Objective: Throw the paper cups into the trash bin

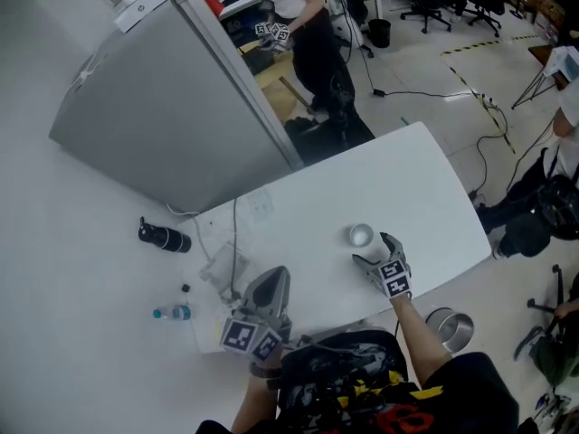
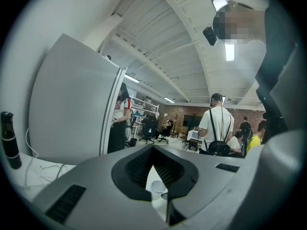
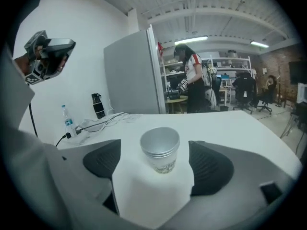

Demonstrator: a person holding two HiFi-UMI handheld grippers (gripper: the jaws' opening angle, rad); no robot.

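Cups [image 3: 160,146] upright between right gripper [image 3: 154,153] jaws, untouched, jaws wide apart; left gripper [image 2: 153,166] jaws together.

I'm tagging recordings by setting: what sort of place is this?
Probably an open-plan lab or workshop office: rolling office chairs stand about, cables trail across the floor, and shelves line the back.
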